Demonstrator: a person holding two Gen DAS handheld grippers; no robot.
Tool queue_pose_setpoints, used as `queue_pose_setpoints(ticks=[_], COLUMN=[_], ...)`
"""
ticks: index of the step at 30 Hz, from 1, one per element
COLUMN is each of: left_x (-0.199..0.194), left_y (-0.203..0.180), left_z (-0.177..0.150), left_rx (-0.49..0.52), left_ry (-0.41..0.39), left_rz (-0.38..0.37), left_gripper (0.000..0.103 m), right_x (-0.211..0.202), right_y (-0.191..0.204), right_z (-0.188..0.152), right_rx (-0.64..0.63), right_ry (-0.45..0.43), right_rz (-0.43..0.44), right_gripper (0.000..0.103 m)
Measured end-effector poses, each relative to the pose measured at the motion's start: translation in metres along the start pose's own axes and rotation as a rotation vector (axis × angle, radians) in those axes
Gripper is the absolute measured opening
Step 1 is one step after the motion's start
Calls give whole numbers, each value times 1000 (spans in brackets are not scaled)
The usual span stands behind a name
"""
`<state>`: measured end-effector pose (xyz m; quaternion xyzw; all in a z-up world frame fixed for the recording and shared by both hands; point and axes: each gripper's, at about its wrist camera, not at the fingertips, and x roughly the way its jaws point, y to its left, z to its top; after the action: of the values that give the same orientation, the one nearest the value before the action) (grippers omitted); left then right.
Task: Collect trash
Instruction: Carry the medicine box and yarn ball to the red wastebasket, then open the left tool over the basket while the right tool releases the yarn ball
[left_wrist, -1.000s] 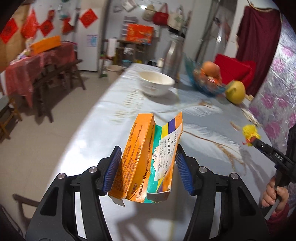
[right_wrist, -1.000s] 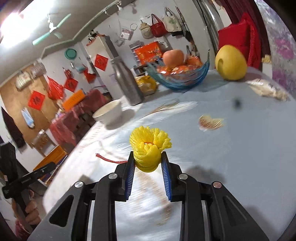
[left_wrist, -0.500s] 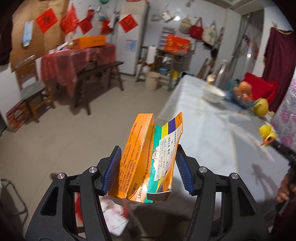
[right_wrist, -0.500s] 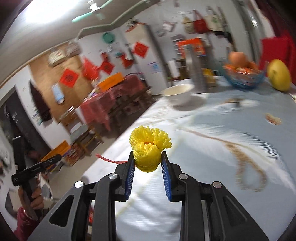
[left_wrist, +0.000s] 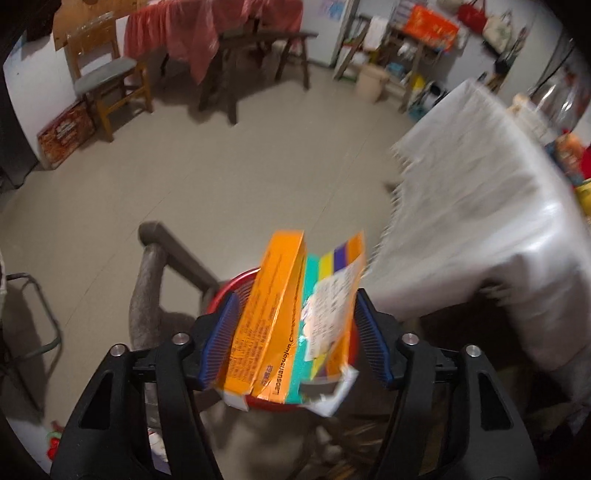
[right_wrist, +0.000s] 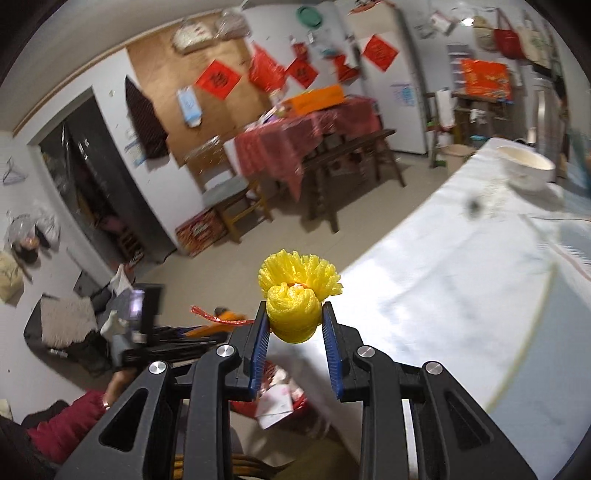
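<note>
My left gripper (left_wrist: 295, 332) is shut on a torn orange cardboard box (left_wrist: 273, 317) with green, yellow and purple stripes. It holds the box over a red bin (left_wrist: 236, 284) on the floor beside the table. My right gripper (right_wrist: 295, 328) is shut on a yellow foam fruit net (right_wrist: 295, 295) and holds it in the air past the table's edge. In the right wrist view the red bin (right_wrist: 295, 404) shows low between the fingers with white paper in it, and the left gripper (right_wrist: 162, 343) shows at the left, blurred.
A table with a white cloth (left_wrist: 480, 206) stands to the right; it carries a white bowl (right_wrist: 524, 170). A grey chair back (left_wrist: 155, 273) stands left of the bin. Across the floor are a wooden chair (left_wrist: 107, 81), a bench and a red-covered table (right_wrist: 314, 129).
Both grippers have swung left, away from over the table, toward the floor. The left one has dropped with the box to just above the red bin. Both grips are unchanged.
</note>
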<state>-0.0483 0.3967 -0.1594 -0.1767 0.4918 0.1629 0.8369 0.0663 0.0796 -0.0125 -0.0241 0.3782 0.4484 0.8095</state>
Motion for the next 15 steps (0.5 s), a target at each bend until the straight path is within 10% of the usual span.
queue_pose_setpoints(ticks=[15], left_x=[-57], left_y=[47], left_z=[26], left_rx=[-110], left_ry=[-167], left_rz=[183], left_gripper=[96], right_x=[101], right_y=[84], right_z=[-22], right_rx=[-126], right_ry=[235], right_rz=[56], right_gripper=[28])
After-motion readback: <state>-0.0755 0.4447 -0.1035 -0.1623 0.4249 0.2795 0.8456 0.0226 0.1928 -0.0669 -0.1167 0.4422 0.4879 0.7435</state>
